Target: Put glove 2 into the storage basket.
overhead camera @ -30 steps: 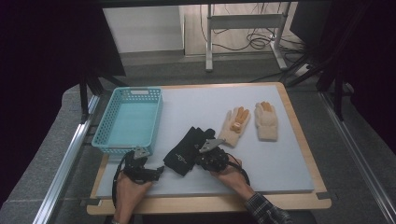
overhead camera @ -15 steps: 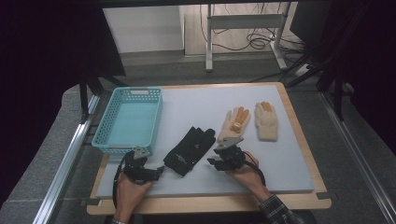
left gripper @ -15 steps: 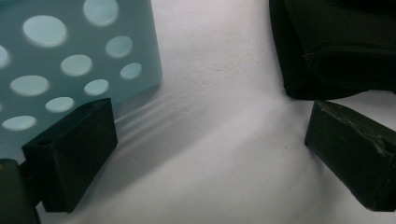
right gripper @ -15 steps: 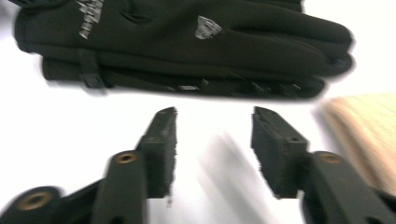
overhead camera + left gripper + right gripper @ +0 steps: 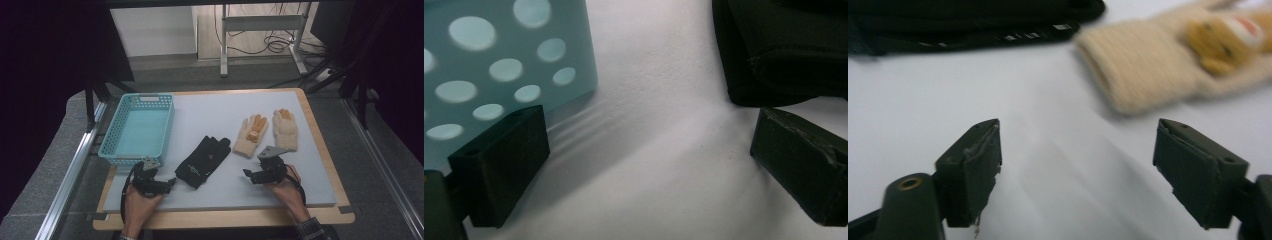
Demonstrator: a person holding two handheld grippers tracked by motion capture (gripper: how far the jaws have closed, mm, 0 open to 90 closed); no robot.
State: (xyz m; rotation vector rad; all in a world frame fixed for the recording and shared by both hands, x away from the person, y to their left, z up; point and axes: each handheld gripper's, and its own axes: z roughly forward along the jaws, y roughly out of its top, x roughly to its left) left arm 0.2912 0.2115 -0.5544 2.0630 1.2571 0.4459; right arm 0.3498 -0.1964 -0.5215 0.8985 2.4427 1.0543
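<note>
Hands are resting low on the table (image 5: 310, 165): right gripper (image 5: 250, 175), jaws just opening wide and empty, is aiming toward the black glove (image 5: 202, 161); left gripper (image 5: 170, 183) is gaping beside it.

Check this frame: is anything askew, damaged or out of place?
Nothing stands out. The black glove and two beige gloves lie flat on the table beside the basket, undamaged.
</note>
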